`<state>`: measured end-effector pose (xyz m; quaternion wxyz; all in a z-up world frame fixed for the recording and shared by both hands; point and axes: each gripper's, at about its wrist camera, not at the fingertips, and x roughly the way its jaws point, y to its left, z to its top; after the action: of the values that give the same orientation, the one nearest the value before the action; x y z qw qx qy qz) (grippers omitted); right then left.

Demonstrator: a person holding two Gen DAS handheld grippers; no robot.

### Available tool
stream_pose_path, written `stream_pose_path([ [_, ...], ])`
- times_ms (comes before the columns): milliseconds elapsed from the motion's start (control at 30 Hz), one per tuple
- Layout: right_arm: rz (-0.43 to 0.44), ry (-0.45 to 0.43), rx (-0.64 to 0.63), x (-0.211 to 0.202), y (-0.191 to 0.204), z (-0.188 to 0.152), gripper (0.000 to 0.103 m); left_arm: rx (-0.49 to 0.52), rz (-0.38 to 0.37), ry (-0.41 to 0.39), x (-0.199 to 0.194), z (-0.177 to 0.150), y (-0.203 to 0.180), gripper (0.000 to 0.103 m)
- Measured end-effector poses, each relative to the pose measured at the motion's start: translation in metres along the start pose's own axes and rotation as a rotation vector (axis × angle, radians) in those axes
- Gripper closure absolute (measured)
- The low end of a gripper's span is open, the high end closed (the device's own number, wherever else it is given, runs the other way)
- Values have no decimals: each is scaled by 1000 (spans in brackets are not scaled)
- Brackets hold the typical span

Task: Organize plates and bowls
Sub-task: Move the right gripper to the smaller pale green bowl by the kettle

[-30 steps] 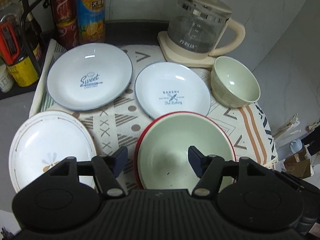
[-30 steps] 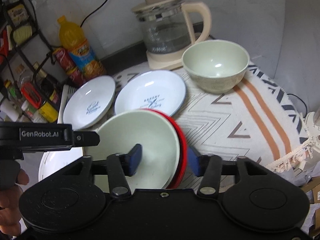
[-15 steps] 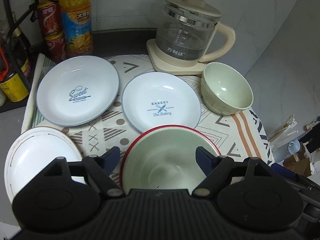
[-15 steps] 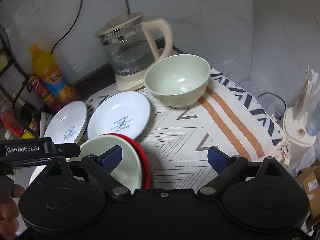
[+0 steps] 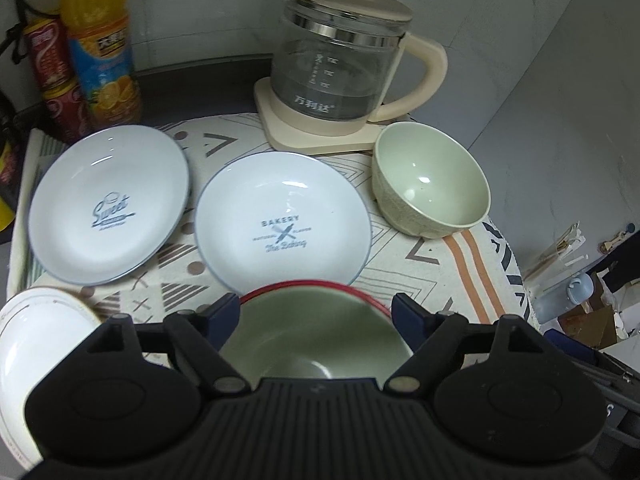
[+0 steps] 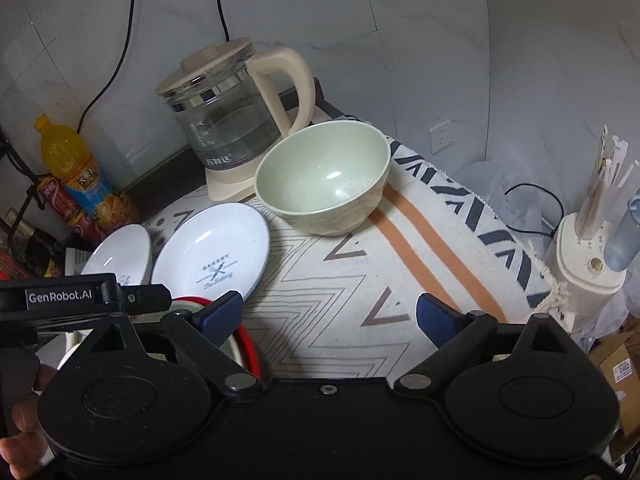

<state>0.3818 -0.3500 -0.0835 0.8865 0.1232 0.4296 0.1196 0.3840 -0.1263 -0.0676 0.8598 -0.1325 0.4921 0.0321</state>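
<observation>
The left wrist view showed the left gripper [image 5: 316,312] with its jaws spread wide and nothing pressed between them, a green bowl [image 5: 316,340] nested in a red-rimmed plate [image 5: 304,285] low in the centre of the frame just under the fingertips. Above it lay a bakery plate [image 5: 282,222] at centre, a second blue-rimmed plate [image 5: 108,208] to its left, a white plate [image 5: 36,344] at lower left and a small green bowl [image 5: 432,188] at right, beside a glass kettle [image 5: 340,68]. In the right wrist view the right gripper [image 6: 330,312] had just been opening, its jaws wide over bare patterned cloth [image 6: 320,292], holding nothing. Stacking well would probably mean taking the small bowl by its rim with the right gripper, one finger inside, and lowering it level into the larger bowl, clear of the kettle.
</observation>
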Motion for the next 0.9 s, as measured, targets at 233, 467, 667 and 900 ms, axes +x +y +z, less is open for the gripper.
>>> stream_pose_path([
  [233,-37,-15,24,13,-12,12,9,24,-15,14,18,16,-11,22],
  [467,-54,-10,42,32,-22,28,9,36,-37,12,40,35,-20,22],
  [667,-44,-17,78,49,-28,46,10,42,-50,-15,58,56,-30,22],
  [900,-43,-16,104,73,-31,61,18,23,-75,-3,85,73,-37,27],
])
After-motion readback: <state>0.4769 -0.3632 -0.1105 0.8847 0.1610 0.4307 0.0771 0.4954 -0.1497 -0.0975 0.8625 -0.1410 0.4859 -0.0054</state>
